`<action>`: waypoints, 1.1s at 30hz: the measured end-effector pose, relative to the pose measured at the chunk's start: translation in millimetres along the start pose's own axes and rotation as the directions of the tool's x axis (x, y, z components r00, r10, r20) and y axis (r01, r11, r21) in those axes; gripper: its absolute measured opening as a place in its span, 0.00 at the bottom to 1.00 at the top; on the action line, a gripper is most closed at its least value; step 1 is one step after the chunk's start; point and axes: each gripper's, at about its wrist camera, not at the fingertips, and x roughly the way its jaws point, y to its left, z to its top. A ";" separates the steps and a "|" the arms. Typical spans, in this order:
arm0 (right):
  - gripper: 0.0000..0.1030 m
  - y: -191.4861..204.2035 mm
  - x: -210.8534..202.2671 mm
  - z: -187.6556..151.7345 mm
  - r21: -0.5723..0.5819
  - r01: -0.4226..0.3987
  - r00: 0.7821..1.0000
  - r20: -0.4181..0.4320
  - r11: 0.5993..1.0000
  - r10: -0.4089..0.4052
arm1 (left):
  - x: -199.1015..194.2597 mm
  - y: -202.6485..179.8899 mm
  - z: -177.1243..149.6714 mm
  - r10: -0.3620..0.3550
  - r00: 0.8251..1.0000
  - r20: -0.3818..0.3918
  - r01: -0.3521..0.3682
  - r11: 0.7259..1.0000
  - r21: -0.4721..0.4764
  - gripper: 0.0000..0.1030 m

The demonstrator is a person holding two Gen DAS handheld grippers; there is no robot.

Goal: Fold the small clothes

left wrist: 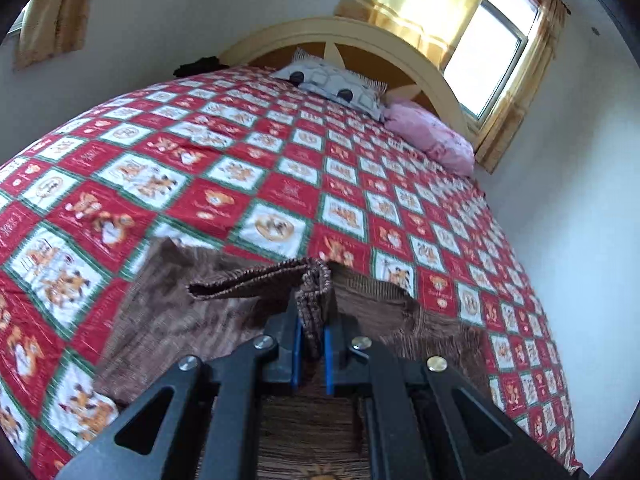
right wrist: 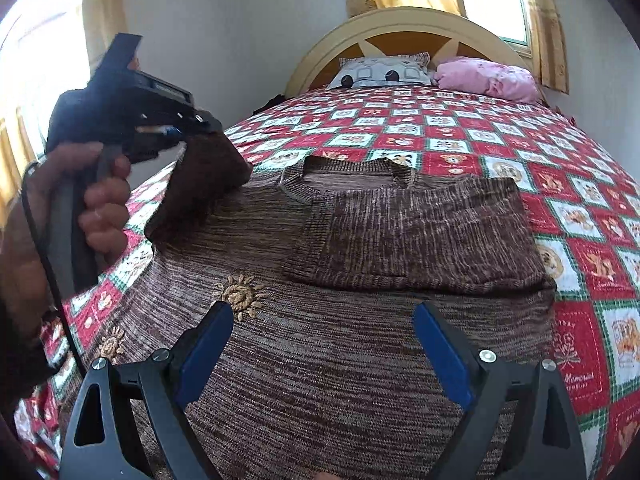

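Now the left sleeve (right wrist: 200, 184) of the brown knit sweater (right wrist: 320, 344), spread on the bed (right wrist: 500, 132), is pinched in the left hand-held gripper (left wrist: 311, 330) & lifted. It should be carried across the chest, laid flat w/o bunching, mirroring the folded right sleeve (right wrist: 424, 236). Right hand-held gripper (right wrist: 324, 344) is held spread wide, empty, low over the hem.

Sweater (right wrist: 360, 344): coarse ribbed brown knit, matt. Beneath it, bedspread (right wrist: 520, 136): smooth printed cloth. Fingers (right wrist: 438, 354): matt blue pads.
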 end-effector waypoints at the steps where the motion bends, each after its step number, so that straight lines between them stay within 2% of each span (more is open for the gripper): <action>1: 0.90 -0.4 -0.7 -0.7 0.004 -0.001 1.000 0.002 1.000 0.001 | 5.3 -5.4 -4.5 -0.005 1.000 -0.013 0.006 1.000 0.004 0.08; 4: 0.90 -1.1 -0.6 -3.2 0.005 0.002 1.000 -0.001 1.000 -0.002 | 12.8 -16.0 -14.9 -0.005 1.000 -0.027 0.006 1.000 0.025 0.08; 11: 0.90 -9.3 4.5 -10.4 0.038 0.023 0.999 -0.033 0.999 -0.022 | 32.2 -44.7 -37.5 0.029 0.999 -0.044 -0.022 0.989 0.148 0.09; 15: 0.90 -16.1 6.7 -12.4 0.073 0.028 0.999 -0.040 0.997 -0.025 | 34.3 -52.9 -44.8 0.017 0.998 -0.064 -0.004 0.978 0.208 0.11; 17: 0.90 -17.3 8.2 -14.2 0.082 0.032 0.999 -0.047 0.996 -0.028 | 28.4 -56.8 -47.1 0.018 0.999 -0.051 -0.004 0.968 0.252 0.23; 18: 0.90 -17.6 8.4 -14.6 0.083 0.032 0.998 -0.047 0.996 -0.028 | 24.9 -57.4 -47.3 0.017 0.999 -0.048 -0.004 0.964 0.268 0.38; 20: 0.90 -16.5 8.0 -15.2 0.080 0.032 0.999 -0.044 0.996 -0.028 | 15.3 -57.1 -48.1 0.018 0.999 -0.030 -0.009 0.956 0.292 0.59; 21: 0.90 -16.3 7.8 -15.3 0.078 0.031 0.999 -0.043 0.996 -0.028 | 9.4 -56.4 -48.7 0.014 1.000 -0.013 -0.010 0.952 0.307 0.66; 22: 0.90 -16.3 7.5 -15.4 0.078 0.029 0.999 -0.042 0.997 -0.026 | 1.0 -54.4 -49.8 0.014 1.000 0.011 -0.017 0.943 0.333 0.68; 23: 0.90 -16.5 6.9 -15.5 0.080 0.028 0.999 -0.040 0.996 -0.025 | -8.6 -49.8 -51.0 0.027 0.999 0.042 -0.040 0.930 0.364 0.69; 24: 0.90 -16.9 6.2 -15.4 0.082 0.028 0.999 -0.038 0.996 -0.025 | -18.0 -42.4 -53.7 0.051 0.996 0.076 -0.077 0.915 0.397 0.75; 25: 0.90 -17.2 5.8 -14.7 0.083 0.027 0.999 -0.039 0.996 -0.024 | -22.7 -34.3 -55.8 0.090 0.990 0.108 -0.128 0.898 0.420 0.84; 27: 0.90 -16.7 5.1 -12.3 0.081 0.015 0.999 -0.045 0.997 -0.012 | -28.1 -17.0 -62.0 0.174 0.971 0.161 -0.230 0.856 0.462 0.92; 28: 0.90 -15.1 4.4 -8.6 0.076 0.002 0.999 -0.051 0.997 0.001 | -28.5 -1.3 -67.0 0.253 0.946 0.201 -0.321 0.811 0.490 0.92; 29: 0.90 -13.7 3.9 -4.0 0.074 -0.015 0.998 -0.056 0.997 0.019 | -26.7 11.3 -69.8 0.307 0.926 0.220 -0.377 0.778 0.503 0.92; 31: 0.90 -10.8 3.5 9.0 0.089 -0.063 0.996 -0.058 0.994 0.068 | -21.1 33.4 -70.8 0.379 0.899 0.219 -0.437 0.744 0.506 0.92; 33: 0.90 -10.2 7.1 26.4 0.132 -0.115 0.991 -0.059 0.985 0.124 | -12.2 56.2 -68.3 0.430 0.884 0.184 -0.461 0.740 0.490 0.92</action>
